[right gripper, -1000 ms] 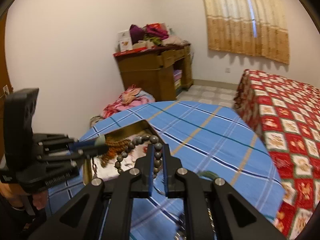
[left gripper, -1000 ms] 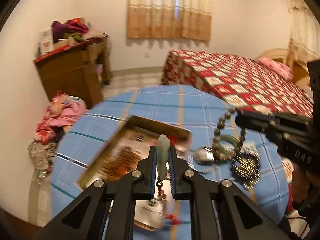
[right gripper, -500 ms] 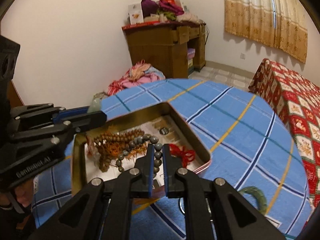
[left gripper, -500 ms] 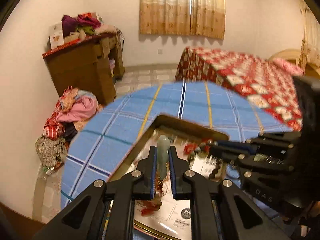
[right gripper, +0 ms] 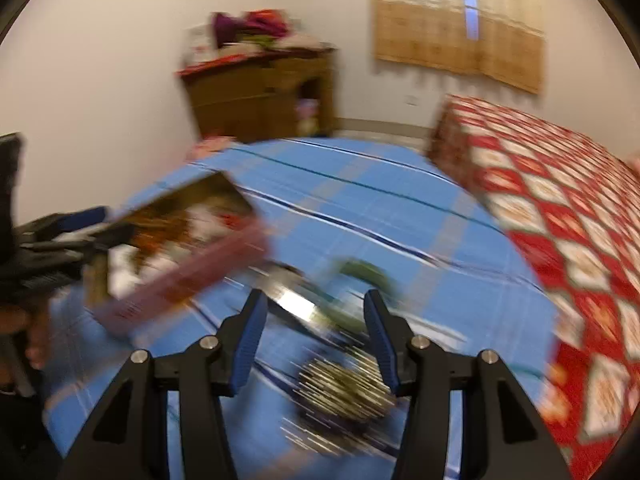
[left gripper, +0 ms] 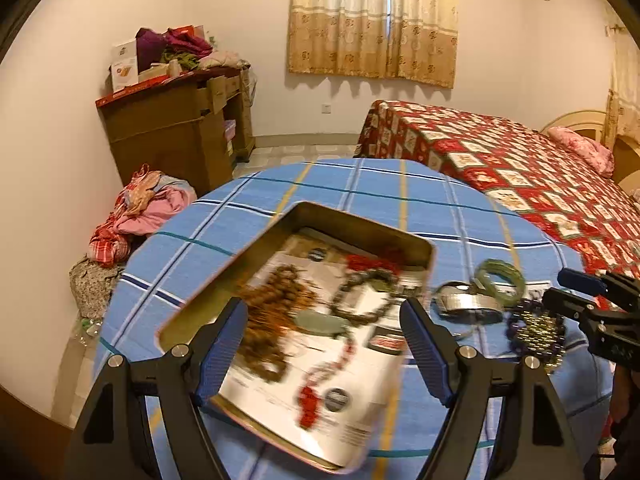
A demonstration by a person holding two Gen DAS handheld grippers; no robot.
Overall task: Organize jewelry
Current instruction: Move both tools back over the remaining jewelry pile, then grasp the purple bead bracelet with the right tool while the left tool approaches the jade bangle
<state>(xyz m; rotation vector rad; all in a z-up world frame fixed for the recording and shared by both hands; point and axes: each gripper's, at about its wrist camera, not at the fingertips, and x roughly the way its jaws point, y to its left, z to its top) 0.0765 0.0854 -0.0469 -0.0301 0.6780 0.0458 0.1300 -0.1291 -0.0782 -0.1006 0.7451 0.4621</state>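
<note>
My left gripper (left gripper: 320,320) hovers over the gold tin (left gripper: 360,224), its jaws opening wide with nothing pinched. Under it in the tin lie a pale jade pendant (left gripper: 320,322) on a red cord, a dark bead bracelet (left gripper: 360,296) and a brown bead string (left gripper: 272,320). My right gripper (right gripper: 314,304) is blurred and its jaws are opening, with nothing between them. It hangs above a silver bangle (right gripper: 292,296), a green bangle (right gripper: 364,272) and a purple-gold bead heap (right gripper: 344,384) on the blue checked cloth. The tin (right gripper: 180,240) sits to its left.
The round table (left gripper: 360,188) drops off on every side. A bed with a red quilt (left gripper: 520,168) stands close at the right. A wooden desk (left gripper: 172,128) and a heap of clothes (left gripper: 140,216) are against the left wall.
The left gripper let go of the jade pendant, which now lies in the tin. The right gripper dropped the dark bead bracelet there and swung right, over the loose jewelry.
</note>
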